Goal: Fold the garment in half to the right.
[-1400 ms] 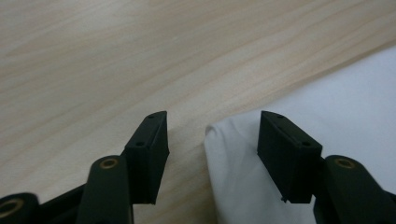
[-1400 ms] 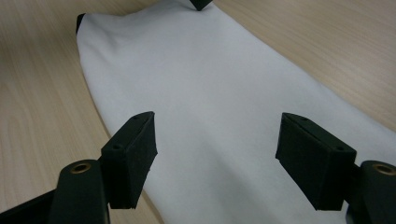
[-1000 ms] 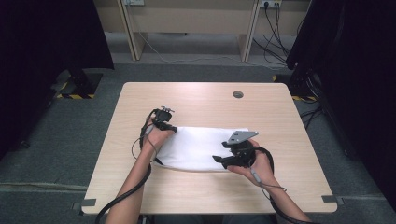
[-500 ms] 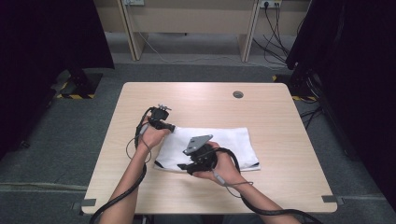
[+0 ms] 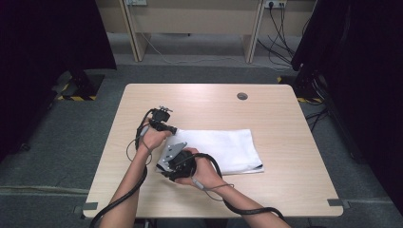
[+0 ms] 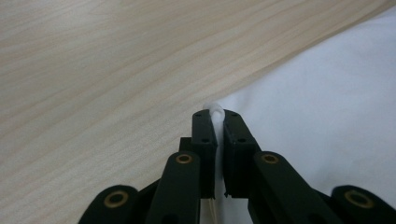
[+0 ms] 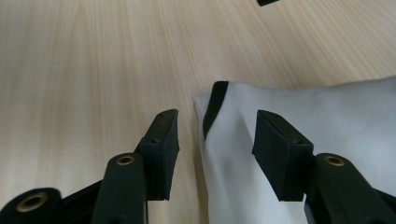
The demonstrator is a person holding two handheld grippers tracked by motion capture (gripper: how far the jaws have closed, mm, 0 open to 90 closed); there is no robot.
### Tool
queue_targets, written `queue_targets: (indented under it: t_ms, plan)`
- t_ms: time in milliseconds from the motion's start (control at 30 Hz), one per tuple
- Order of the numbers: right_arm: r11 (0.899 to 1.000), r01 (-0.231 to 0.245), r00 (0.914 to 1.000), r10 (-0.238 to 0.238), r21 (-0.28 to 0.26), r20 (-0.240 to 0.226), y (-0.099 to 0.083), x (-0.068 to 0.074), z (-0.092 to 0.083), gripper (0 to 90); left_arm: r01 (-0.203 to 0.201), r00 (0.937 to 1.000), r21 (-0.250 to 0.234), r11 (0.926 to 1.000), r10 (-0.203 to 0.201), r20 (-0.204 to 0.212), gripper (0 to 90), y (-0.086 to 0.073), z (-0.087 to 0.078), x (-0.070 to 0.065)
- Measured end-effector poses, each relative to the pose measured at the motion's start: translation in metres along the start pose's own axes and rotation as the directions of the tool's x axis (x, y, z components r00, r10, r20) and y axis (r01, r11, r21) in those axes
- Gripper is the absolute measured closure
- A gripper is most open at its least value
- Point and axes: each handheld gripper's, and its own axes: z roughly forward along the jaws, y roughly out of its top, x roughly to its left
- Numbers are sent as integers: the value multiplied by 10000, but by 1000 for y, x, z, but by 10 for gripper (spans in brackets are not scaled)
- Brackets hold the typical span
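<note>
White cloth (image 5: 216, 149), soft and folded flat, lies mid-frame on the pale wood surface (image 5: 285, 123). The left hand-held gripper (image 6: 215, 116) pinches its far-left corner. The right hand-held gripper (image 7: 212, 133) has swept from the cloth's right end to the near-left corner, its jaws narrowing but open around the dark-trimmed edge, probably for another fold.
</note>
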Motion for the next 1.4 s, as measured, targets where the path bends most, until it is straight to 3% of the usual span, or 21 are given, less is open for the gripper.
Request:
queue_targets:
  t_ms: [67,333,600,700,833,933,1033,1100,1200,1267,1300,1400]
  plan:
    - [9995,202,9997,-204,223,108,4,1,8,523,39,10000,10,10000,-39,19,846,0,0,1]
    - [9988,106,9997,-116,485,204,3,-3,21,585,85,10000,88,9999,-85,23,846,-1,2,2]
    - [9997,-22,10000,20,252,84,1,-3,22,721,-19,10000,234,9997,21,-80,846,0,1,1]
    - [9994,-297,9995,294,158,150,0,-5,23,823,-43,9999,290,9996,47,-123,846,0,1,0]
    - [9988,-468,9985,464,126,273,0,-3,23,843,-41,9999,298,9995,45,-132,846,1,0,0]
    - [9996,-297,9989,298,-37,352,0,-1,22,849,-56,9999,349,9994,61,-142,846,2,-2,0]
    - [9971,-536,9984,545,-531,168,5,-1,11,849,-78,9998,336,9994,84,-182,846,4,-6,0]
    - [9971,-536,9984,545,-531,168,5,-1,11,849,-63,9997,314,9995,71,-238,847,6,-11,0]
    - [9903,-647,9978,658,-1232,55,16,-2,-6,849,-79,9995,314,9995,88,-305,846,9,-17,0]
    - [9903,-647,9978,658,-1232,55,16,-2,-6,850,-90,9993,286,9996,100,-352,847,12,-24,0]
    - [9856,-699,9974,715,-1542,48,21,-1,-12,851,-90,9993,286,9996,100,-352,847,12,-24,0]
    - [9815,-797,9968,803,-1743,-38,25,-1,-16,851,-105,9987,273,9996,118,-502,847,18,-37,2]
